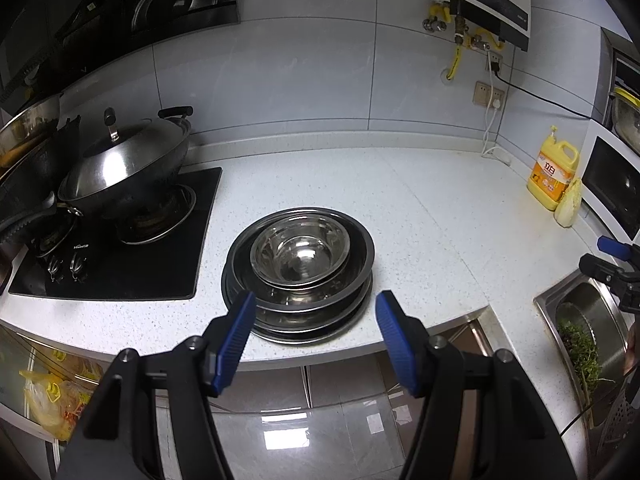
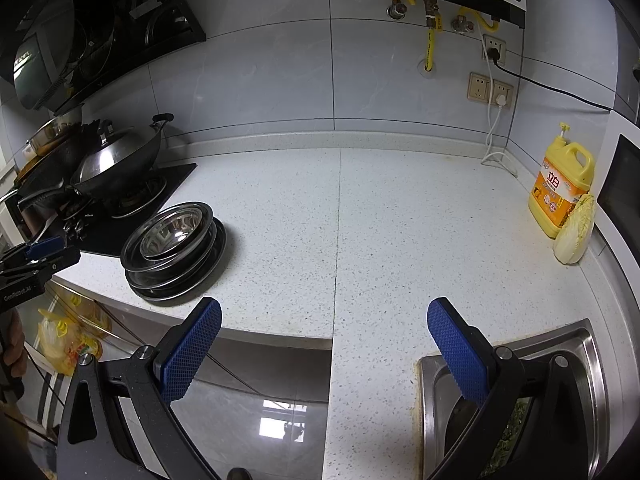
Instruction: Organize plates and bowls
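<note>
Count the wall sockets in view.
3: one socket under the heater with a black plug, two side by side below it. Others may be hidden.

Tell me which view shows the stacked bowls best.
The left wrist view: the bowls sit centred and near, straight ahead of the open left gripper. The right wrist view shows the stack smaller, off to the left, side-on.
</note>
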### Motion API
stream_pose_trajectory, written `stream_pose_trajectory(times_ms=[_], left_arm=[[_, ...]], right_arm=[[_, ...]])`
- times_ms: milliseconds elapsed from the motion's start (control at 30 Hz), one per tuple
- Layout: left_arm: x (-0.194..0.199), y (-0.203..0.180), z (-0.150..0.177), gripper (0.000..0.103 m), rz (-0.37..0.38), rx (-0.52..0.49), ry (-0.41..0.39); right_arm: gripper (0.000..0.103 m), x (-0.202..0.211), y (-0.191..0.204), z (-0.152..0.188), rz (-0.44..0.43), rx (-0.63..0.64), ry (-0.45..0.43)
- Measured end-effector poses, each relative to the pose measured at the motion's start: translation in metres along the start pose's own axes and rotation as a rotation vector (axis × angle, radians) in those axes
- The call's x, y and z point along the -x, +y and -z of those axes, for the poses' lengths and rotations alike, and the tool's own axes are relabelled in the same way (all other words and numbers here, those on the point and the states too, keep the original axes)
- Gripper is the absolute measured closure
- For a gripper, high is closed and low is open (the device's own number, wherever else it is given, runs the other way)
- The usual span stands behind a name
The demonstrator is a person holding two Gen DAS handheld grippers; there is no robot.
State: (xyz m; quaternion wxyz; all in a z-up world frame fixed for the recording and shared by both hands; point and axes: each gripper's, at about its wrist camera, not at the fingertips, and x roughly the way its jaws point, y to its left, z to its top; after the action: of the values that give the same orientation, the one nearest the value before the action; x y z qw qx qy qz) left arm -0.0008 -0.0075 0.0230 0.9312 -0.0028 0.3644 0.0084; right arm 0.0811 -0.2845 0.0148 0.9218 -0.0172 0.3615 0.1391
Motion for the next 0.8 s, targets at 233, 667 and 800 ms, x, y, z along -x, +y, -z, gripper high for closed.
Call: stream_pose_trajectory(times_ms=[233, 667, 800], left_arm=[[-0.009, 0.001, -0.004, 0.043, 0.003, 0.014, 0.026], [-0.015, 0.0, -0.003, 0.043, 0.017, 0.044, 0.082], [-0.014, -0.002, -0.002, 0.043, 0.014, 0.048, 0.085]], right_arm=[[0.002, -0.004, -0.005, 0.001, -0.006, 0.002, 0.003], [0.002, -0.005, -0.01, 0.002, -0.015, 0.005, 0.007], [0.002, -0.005, -0.011, 0.002, -0.017, 0.007, 0.007]])
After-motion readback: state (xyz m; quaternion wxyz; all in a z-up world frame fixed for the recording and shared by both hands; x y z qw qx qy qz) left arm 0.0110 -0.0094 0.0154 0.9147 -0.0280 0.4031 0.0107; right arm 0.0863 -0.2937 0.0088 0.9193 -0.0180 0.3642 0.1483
